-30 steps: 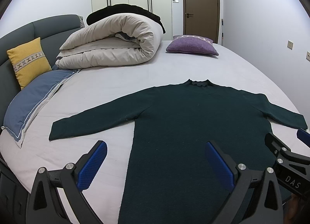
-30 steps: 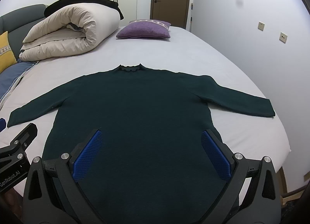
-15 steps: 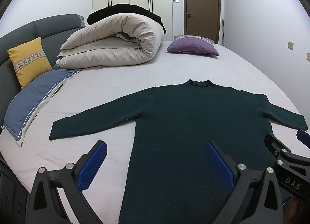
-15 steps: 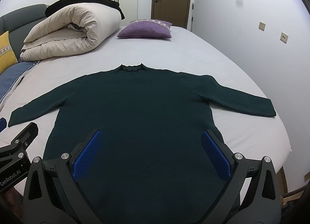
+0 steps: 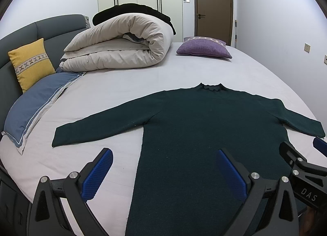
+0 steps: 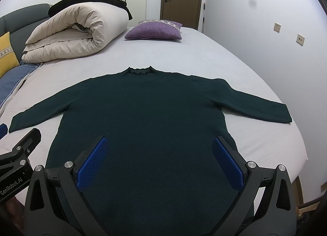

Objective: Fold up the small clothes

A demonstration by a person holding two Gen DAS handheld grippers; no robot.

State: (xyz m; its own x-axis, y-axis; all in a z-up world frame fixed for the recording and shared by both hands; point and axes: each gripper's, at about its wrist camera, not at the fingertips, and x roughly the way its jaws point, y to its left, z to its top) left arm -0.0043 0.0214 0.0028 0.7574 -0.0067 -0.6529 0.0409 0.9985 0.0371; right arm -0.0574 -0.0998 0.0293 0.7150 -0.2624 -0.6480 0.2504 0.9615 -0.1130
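Both claws hang wide open and hold nothing: our left claw [image 5: 163,171] has its blue pads spread over the sweater's left edge, and our right claw [image 6: 158,161] has its pads spread over the lower body.

Ahead of both claws the sweater [image 6: 143,113] lies flat on the bed [image 6: 204,56], front or back up we cannot tell, collar [image 6: 140,70] at the far end and hem toward us, under the claws. Its long axis runs straight away from us, in line with the fingers. Its sleeves stretch out sideways: the left sleeve [image 5: 98,125] ends ahead and to the left of our left claw, and the right sleeve [image 6: 257,105] ends ahead and to the right of our right claw. So each cuff is nearer to the claw on its own side, and we judge that a first fold would bring each sleeve in across the body with that claw. No fold has been made yet.

Farther out, beyond the collar, a purple cushion [image 6: 153,30] sits ahead and a rolled duvet [image 6: 77,33] lies ahead and left, both well apart from the sweater. At the far left we see a blue pillow [image 5: 36,109] and a yellow cushion [image 5: 30,62] against the headboard [image 5: 51,25].
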